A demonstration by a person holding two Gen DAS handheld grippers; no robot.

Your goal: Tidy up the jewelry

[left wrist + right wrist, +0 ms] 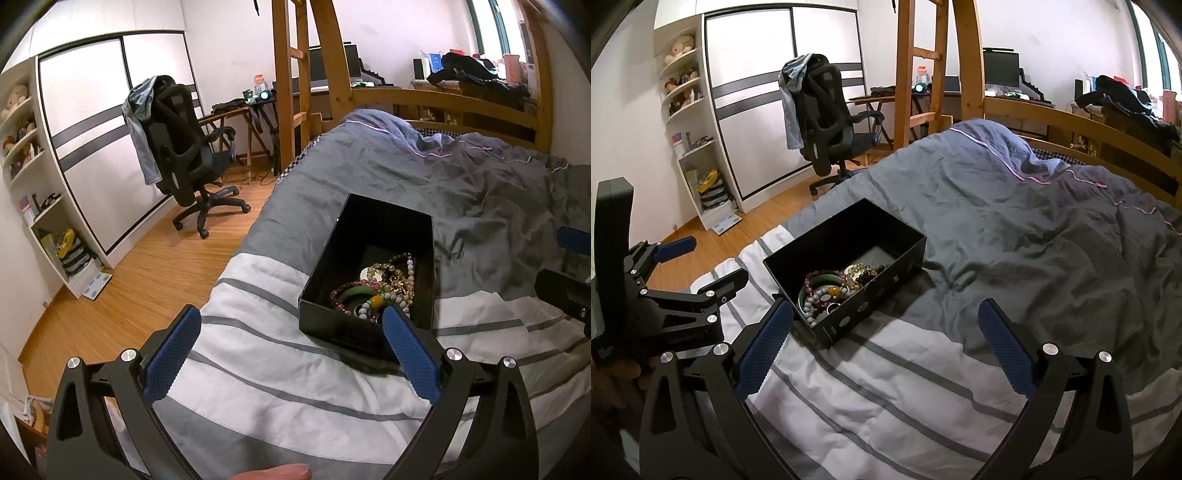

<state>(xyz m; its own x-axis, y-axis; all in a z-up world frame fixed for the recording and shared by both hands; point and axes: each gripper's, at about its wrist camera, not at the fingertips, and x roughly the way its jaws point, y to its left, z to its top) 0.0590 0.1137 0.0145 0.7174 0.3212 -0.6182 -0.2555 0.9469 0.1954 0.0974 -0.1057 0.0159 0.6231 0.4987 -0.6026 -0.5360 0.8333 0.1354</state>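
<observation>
An open black box (pixel 325 258) (pixel 886 288) rests on the bed. A heap of jewelry (pixel 376 288) (pixel 834 288) lies inside it: bead bracelets, a green bangle and an amber bead. My left gripper (pixel 291 319) is open and hovers just before the box, its right blue pad over the box's near corner. My right gripper (pixel 886 314) is open too, nothing between its fingers, with its left pad close to the box's near left corner. The left gripper (pixel 713 262) also shows at the left of the right wrist view.
The bed carries a grey quilt (pixel 1015 206) and a white striped blanket (pixel 886 387). A wooden bed frame and ladder (pixel 923 74) rise behind. A black office chair (pixel 184 155) stands on the wood floor by a wardrobe (pixel 85 147) and shelves. A fingertip (pixel 273 472) shows at the bottom edge.
</observation>
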